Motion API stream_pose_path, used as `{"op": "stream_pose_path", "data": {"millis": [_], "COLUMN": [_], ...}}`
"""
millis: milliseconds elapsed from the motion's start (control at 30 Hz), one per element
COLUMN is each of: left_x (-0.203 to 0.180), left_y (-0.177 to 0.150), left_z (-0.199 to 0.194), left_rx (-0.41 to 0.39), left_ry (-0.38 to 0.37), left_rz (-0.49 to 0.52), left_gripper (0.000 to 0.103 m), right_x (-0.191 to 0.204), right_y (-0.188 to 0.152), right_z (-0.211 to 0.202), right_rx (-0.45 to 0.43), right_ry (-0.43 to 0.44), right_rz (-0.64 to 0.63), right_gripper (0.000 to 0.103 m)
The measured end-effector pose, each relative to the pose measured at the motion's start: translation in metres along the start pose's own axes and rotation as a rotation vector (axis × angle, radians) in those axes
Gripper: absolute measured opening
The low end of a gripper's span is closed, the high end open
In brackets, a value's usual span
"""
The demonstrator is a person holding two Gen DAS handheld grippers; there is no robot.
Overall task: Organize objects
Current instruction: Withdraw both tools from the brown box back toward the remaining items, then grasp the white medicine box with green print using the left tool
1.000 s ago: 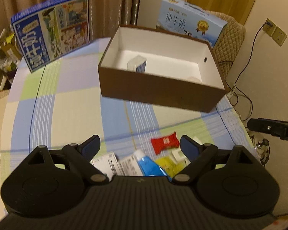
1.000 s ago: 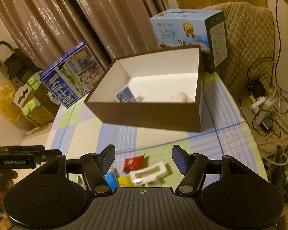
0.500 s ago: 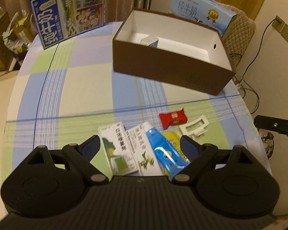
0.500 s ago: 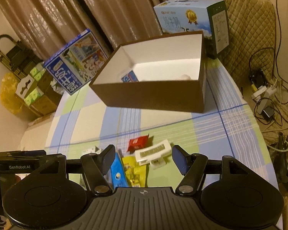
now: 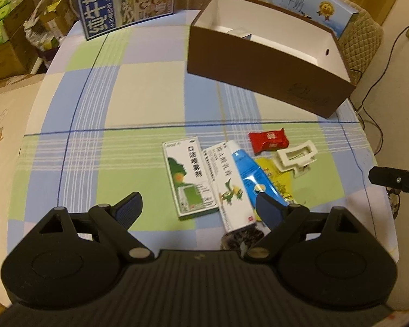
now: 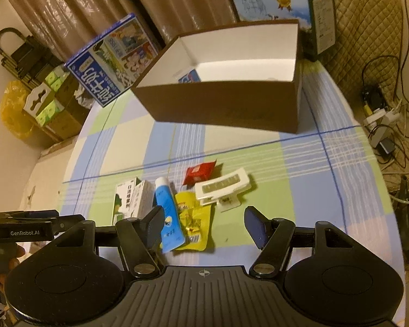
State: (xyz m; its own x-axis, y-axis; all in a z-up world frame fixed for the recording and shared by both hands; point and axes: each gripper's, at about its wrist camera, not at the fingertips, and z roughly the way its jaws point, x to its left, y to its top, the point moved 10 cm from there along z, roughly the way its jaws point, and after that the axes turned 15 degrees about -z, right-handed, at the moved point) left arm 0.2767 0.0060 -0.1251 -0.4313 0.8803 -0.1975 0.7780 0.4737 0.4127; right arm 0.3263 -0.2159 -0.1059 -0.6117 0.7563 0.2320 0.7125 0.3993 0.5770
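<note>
A loose cluster lies on the checked cloth (image 5: 122,95) in front of the brown box (image 5: 261,62): green carton (image 5: 189,177), white carton (image 5: 229,188), blue tube (image 5: 252,174), yellow sachet (image 6: 192,218), red packet (image 5: 268,140) and white clip (image 5: 295,156). A small blue carton (image 6: 189,77) stands inside the box. The left gripper (image 5: 199,209) and right gripper (image 6: 204,224) hover above the cluster, jaws apart, holding nothing.

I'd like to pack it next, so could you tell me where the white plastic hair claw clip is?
The white plastic hair claw clip lies on the checked tablecloth, at the cluster's right end, just right of the red wrapped snack and yellow sachet.
</note>
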Motion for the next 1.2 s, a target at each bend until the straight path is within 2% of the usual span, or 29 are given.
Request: {"op": "stream_pose_path", "data": {"millis": [267,433,767,1200], "left_x": [0.016,0.011,-0.022,-0.036], "left_y": [-0.013,-0.019,-0.021,-0.012], "left_z": [0.005,0.013,0.054,0.104], "left_rx": [0.021,0.032,0.042,0.086], "left_ry": [0.026,-0.006,-0.126,-0.081], "left_rz": [-0.028,-0.039,-0.043,-0.043], "left_gripper": [0.087,0.085,0.071,0.047], "right_x": [0.013,0.007,-0.026,-0.064], "right_y": [-0.007,-0.015,-0.04,-0.058], "right_z": [0.013,0.016,0.01,0.002], "right_rx": [0.034,0.054,0.081,0.093], "right_ry": [0.022,0.004,-0.056,-0.101], "right_rz": [-0.015,-0.001,0.095,0.194], "right_gripper": [0.063,0.063,0.063,0.063]}}
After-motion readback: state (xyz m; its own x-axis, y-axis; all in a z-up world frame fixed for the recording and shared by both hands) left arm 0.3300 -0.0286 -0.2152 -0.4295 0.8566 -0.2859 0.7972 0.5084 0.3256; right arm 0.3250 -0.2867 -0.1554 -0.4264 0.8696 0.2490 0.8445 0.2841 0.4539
